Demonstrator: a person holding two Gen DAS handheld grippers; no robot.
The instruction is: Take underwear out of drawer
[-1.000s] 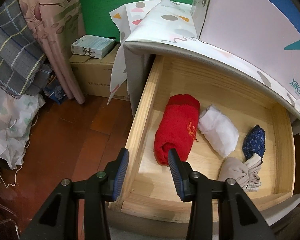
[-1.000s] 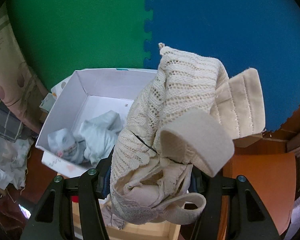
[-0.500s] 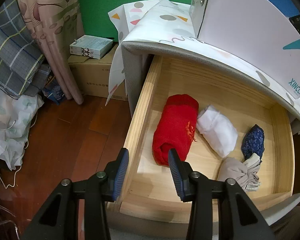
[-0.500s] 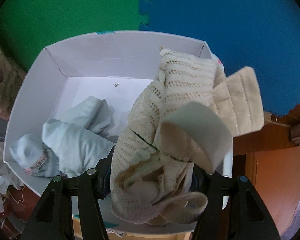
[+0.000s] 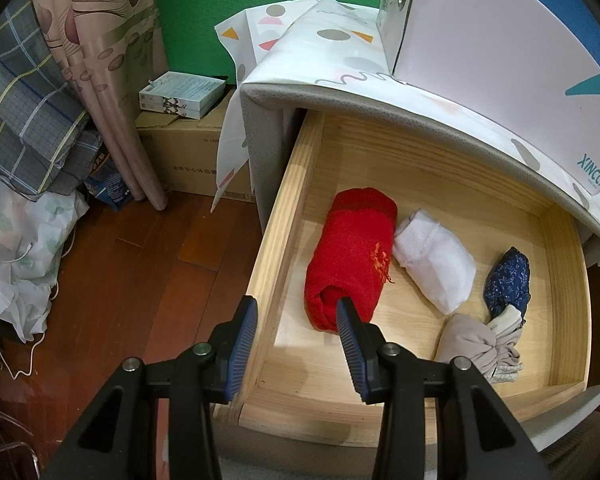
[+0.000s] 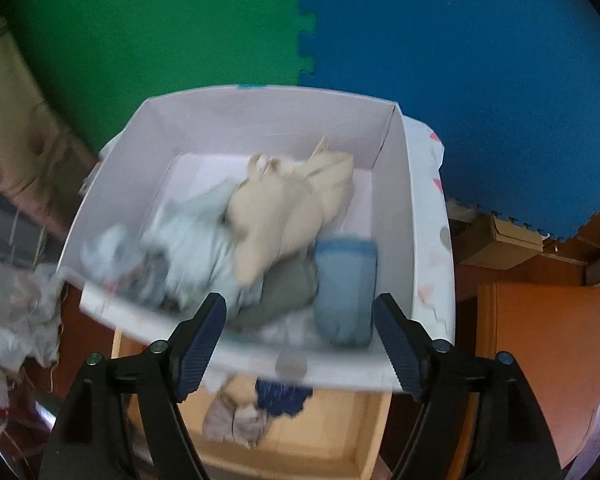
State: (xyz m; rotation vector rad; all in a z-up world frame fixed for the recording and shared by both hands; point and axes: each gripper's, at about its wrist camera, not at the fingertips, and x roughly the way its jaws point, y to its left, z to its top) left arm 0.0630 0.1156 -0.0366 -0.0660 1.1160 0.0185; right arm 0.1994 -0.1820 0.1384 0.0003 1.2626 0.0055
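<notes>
In the white box: cream underwear lies on the pale clothes, released.
Right gripper: jaws just spread, empty, above the white box.
Left gripper: partly open, empty, straddling the drawer wall.
Drawer: red roll, white bundle.

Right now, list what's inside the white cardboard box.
White cardboard box: cream knitted garment, pale grey-blue cloth, rolled blue fabric, olive-grey piece. Anything beneath the pile is covered.
</notes>
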